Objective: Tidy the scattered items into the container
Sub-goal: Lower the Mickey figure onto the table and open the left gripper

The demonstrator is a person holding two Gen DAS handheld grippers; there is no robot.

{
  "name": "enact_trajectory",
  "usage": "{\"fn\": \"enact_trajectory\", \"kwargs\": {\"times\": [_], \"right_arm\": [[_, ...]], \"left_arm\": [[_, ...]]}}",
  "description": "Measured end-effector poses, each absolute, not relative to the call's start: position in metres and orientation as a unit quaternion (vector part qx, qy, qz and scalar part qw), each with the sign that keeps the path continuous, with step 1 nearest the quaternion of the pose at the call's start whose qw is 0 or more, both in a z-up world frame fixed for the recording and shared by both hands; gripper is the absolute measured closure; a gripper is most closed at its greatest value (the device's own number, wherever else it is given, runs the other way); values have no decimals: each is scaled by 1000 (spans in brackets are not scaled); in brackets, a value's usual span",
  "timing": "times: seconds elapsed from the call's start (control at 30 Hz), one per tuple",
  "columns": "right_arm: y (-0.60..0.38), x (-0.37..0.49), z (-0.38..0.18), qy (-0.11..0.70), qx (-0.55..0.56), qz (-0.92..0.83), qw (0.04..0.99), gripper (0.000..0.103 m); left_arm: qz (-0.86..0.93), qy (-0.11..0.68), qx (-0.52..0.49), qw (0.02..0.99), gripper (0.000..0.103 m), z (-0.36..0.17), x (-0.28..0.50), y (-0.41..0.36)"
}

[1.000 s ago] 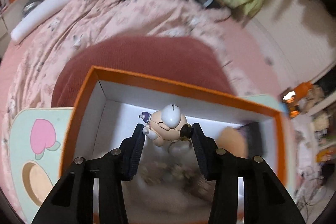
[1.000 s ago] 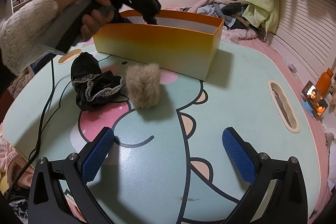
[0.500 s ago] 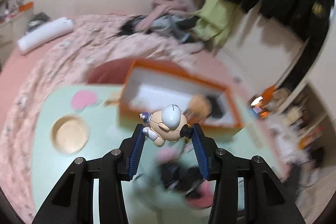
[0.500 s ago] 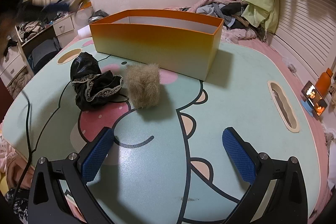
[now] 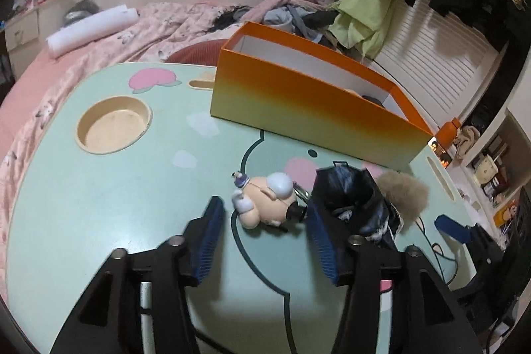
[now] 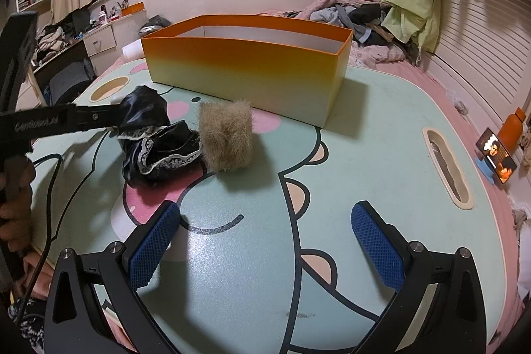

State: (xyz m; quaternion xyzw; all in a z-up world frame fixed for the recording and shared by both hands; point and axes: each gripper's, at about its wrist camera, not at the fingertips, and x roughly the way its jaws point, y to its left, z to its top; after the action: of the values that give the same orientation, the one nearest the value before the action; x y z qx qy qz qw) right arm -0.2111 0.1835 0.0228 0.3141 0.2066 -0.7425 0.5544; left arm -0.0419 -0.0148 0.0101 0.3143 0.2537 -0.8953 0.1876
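In the left wrist view, the left gripper (image 5: 264, 229) sits low in the centre with its fingers (image 5: 207, 236) just opened around the small figure toy (image 5: 265, 204), which lies loose on the table (image 5: 99, 204) between the pads, perhaps released to be taken again, while the orange box (image 5: 308, 102) waits in the upper middle. In the right wrist view, the right gripper (image 6: 265, 244) at the bottom stands wide open and empty, I think waiting for the fur piece (image 6: 225, 135) and black lace cloth (image 6: 156, 138) left of centre, near the box.

Mint cartoon-print table (image 6: 381, 128) – on it orange box (image 6: 245, 68), black lace cloth (image 6: 156, 138), tan fur puff (image 6: 225, 138), small figurine (image 5: 265, 204).
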Motion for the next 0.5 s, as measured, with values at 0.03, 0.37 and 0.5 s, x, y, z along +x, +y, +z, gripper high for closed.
{"fn": "enact_trajectory", "kwargs": {"times": [0.03,0.37,0.5], "right_arm": [[183,-212,23,206,314,-742,555,0],[184,-212,23,206,314,-741,557,0],[184,-213,23,215,310,-672,638,0]], "left_arm": [[-897,255,308,188,35,12,-40,-14],[-903,221,293,225,7,20,-2,14],[-901,197,299,247,7,7,9,30]]}}
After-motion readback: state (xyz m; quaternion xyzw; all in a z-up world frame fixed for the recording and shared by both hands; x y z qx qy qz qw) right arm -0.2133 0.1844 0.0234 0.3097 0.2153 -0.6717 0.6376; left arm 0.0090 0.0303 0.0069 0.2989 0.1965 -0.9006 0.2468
